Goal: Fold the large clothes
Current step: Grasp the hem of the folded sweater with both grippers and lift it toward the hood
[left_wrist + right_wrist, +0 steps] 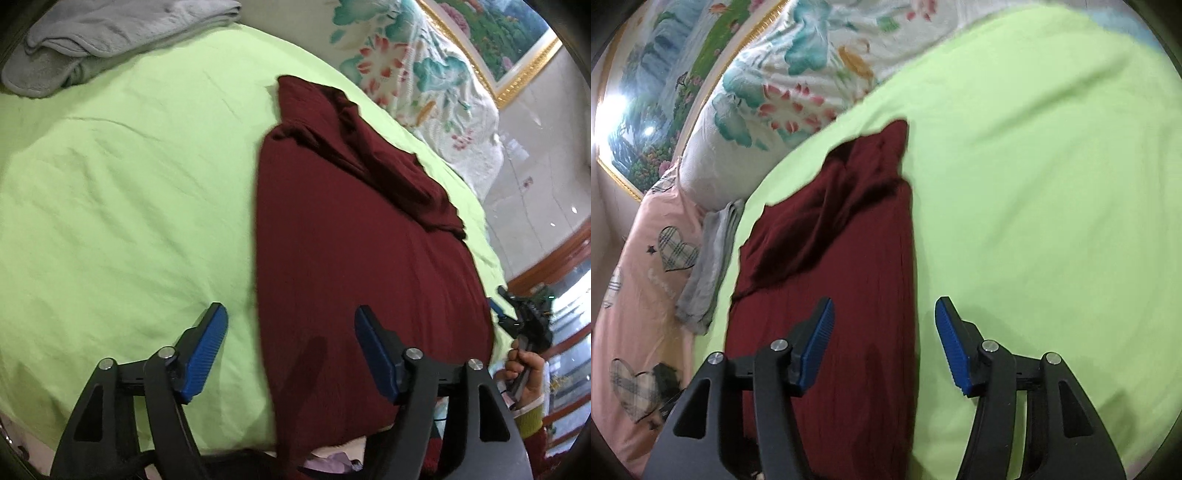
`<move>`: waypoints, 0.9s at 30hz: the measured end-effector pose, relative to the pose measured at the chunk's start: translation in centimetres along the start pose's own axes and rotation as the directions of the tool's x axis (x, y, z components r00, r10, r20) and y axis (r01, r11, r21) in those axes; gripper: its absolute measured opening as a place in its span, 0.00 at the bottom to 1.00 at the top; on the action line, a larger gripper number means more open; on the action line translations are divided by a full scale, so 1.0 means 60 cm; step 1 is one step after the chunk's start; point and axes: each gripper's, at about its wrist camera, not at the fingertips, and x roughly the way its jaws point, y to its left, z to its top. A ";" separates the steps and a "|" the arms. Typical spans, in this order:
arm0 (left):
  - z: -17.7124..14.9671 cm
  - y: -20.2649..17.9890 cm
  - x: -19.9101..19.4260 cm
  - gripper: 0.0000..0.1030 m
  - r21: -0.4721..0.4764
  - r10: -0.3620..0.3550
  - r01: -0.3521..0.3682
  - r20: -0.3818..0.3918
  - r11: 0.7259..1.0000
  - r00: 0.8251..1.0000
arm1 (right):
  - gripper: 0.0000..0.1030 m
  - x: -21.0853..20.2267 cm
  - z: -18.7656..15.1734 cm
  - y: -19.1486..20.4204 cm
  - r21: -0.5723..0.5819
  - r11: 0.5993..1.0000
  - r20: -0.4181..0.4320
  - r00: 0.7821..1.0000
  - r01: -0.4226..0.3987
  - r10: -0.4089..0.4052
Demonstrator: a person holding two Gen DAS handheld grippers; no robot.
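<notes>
Left wrist view: the left hand-held gripper (291, 354) hovers open and empty over the maroon garment (362, 266), folded lengthwise on the green bedsheet (129, 203). Right wrist view: the right hand-held gripper (884, 341), also open and empty, straddles the garment's long edge (911, 295); pinching only the top layer would likely pull the fold apart.

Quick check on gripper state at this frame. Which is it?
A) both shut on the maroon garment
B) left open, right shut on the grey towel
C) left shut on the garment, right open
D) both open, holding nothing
D: the left gripper and the right gripper both show blue pads spread wide apart, with the maroon garment lying on the green sheet beneath them, not pinched.
</notes>
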 end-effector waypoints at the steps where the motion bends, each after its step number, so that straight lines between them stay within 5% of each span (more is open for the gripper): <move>1: -0.004 -0.004 0.002 0.76 0.003 -0.030 0.030 -0.014 1.000 0.999 | 0.56 0.005 -0.009 -0.002 0.012 0.999 -0.028 0.999 -0.032 0.032; 6: -0.027 -0.028 0.007 0.76 0.052 -0.071 0.074 -0.051 0.996 0.996 | 0.56 0.002 -0.071 0.020 -0.023 0.975 -0.126 0.968 -0.221 0.216; 10: -0.051 -0.037 0.007 0.74 0.068 -0.129 0.135 -0.092 0.988 0.987 | 0.49 -0.001 -0.112 0.025 -0.049 0.959 -0.166 0.949 -0.280 0.269; 15: -0.069 -0.043 0.009 0.54 0.100 -0.115 0.126 -0.108 0.987 0.987 | 0.34 0.009 -0.138 0.015 -0.035 0.952 -0.188 0.937 -0.305 0.293; 19: -0.069 -0.032 0.013 0.07 0.087 -0.085 0.096 -0.118 0.992 0.989 | 0.21 0.012 -0.139 0.017 -0.067 0.953 -0.198 0.940 -0.295 0.277; 27: -0.073 -0.051 -0.003 0.06 0.107 -0.064 0.072 -0.072 0.992 0.995 | 0.08 0.004 -0.136 0.027 -0.105 0.941 -0.193 0.935 -0.322 0.298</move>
